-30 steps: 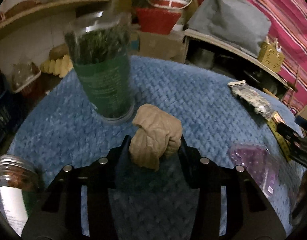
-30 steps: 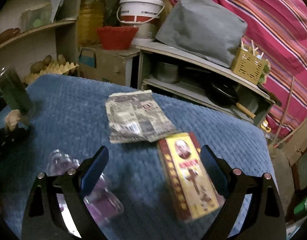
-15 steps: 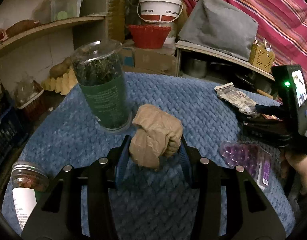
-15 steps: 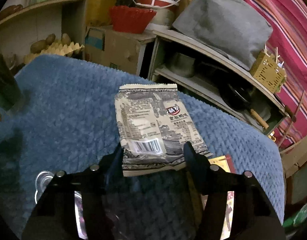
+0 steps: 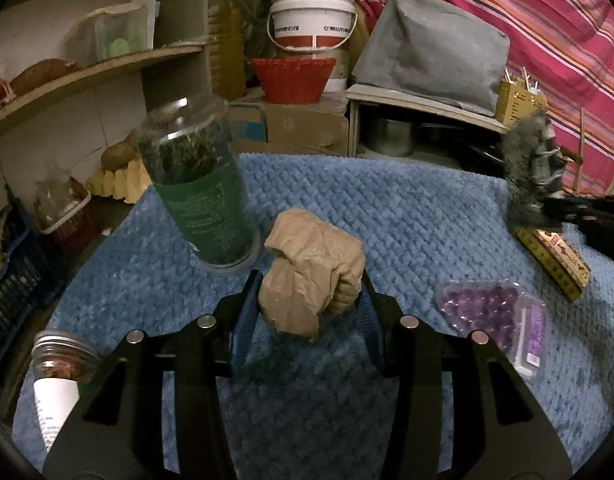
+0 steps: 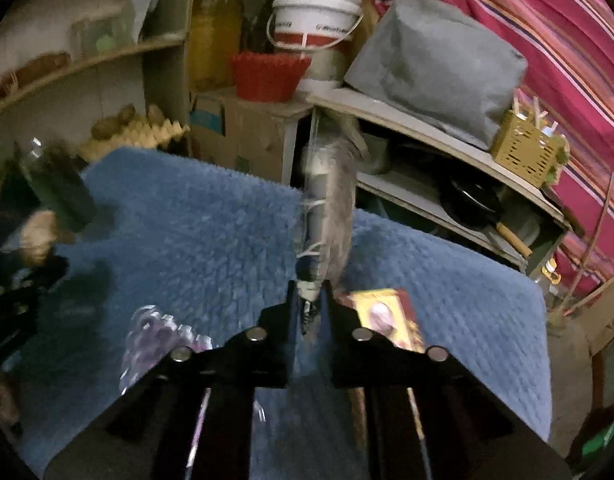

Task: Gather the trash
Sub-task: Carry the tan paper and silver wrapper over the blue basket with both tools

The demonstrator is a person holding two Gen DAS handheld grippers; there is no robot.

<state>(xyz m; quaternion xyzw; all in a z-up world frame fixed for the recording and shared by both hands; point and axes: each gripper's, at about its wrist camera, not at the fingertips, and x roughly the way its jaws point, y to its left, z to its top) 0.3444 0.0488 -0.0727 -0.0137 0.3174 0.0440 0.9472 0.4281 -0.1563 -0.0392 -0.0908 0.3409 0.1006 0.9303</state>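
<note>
Left wrist view: left hand-held gripper clamped on crumpled brown paper, raised just over blue-covered worktop. Beyond, tall clear jar of dried greens; to the right, purple blister pack and yellow box lying flat. Right wrist view: right hand-held gripper pinched tight on bottom edge of grey snack wrapper, hanging upright and blurred above worktop, yellow box just beside on the right.
</note>
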